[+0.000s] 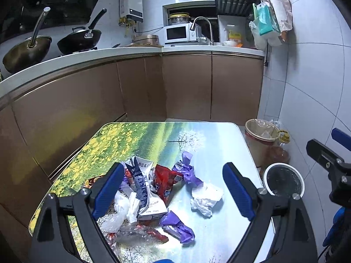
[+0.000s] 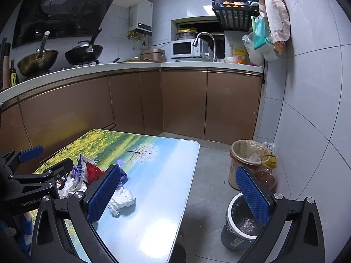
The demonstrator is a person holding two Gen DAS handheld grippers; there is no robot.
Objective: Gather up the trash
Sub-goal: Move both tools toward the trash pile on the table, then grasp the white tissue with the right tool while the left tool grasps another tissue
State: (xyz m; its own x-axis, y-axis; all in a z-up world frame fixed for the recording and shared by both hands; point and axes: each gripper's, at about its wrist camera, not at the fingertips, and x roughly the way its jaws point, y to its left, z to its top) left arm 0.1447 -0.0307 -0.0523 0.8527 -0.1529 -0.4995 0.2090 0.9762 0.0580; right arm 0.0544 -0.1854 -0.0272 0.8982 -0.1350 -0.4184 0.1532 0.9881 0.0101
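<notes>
Hovering wide left tongs (image 1: pixel 173 191) over trash pile (image 1: pixel 151 195), right tongs (image 2: pixel 178 195) wide, beside it

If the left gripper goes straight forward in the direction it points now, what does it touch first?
Most likely the trash pile on the table: the left gripper, jaws wide open, points at the crushed milk carton and red wrapper. The white crumpled tissue lies slightly to the right. Depth is uncertain.

Trash pile (image 1: pixel 151 188) crowds table (image 2: pixel 158 153) left; right half bare.
</notes>
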